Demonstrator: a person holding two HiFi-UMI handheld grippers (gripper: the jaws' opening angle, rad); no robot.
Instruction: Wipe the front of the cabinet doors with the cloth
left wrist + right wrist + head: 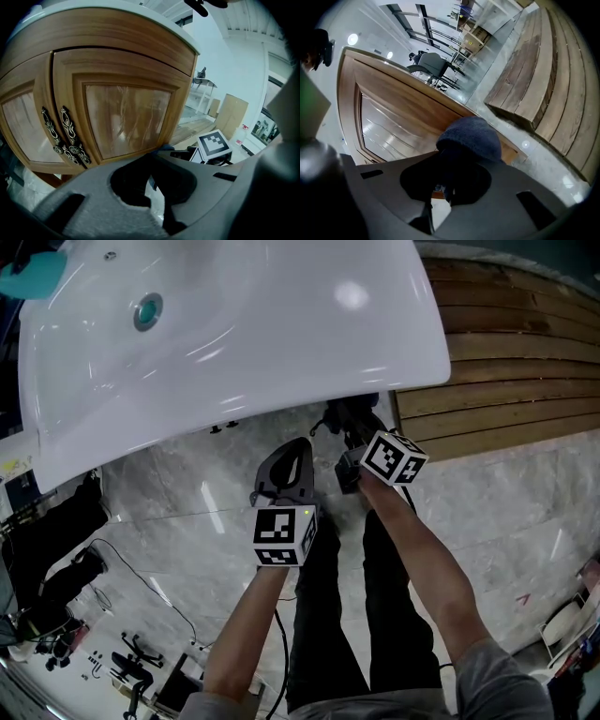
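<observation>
Although the head view looks down on the white basin point(234, 343) that caps the cabinet point(126, 51), it shows none of the cabinet front. It shows only the basin's teal-ringed drain point(147, 311) and both forearms reaching under the rim.

The left gripper view supplies the front. Two wooden doors stand closed, the left door point(21, 122) and the right door point(124, 112), each with a glossy inset panel. A pair of ornate dark handles point(65, 138) sits at the meeting edges. What is inside the cabinet cannot be seen.

The left gripper point(157, 155) has its jaws pressed together with nothing between them. It is held low before the cabinet.

The right gripper point(457, 157) pinches a dark blue cloth point(469, 136), which bulges beyond the jaw tips. The cloth sits at the lower outer corner of the right door. Whether it actually touches the wood cannot be confirmed.

Only the right gripper view shows the wooden decking point(543, 79) beside the cabinet, with pale marble floor point(553, 159) between them.
</observation>
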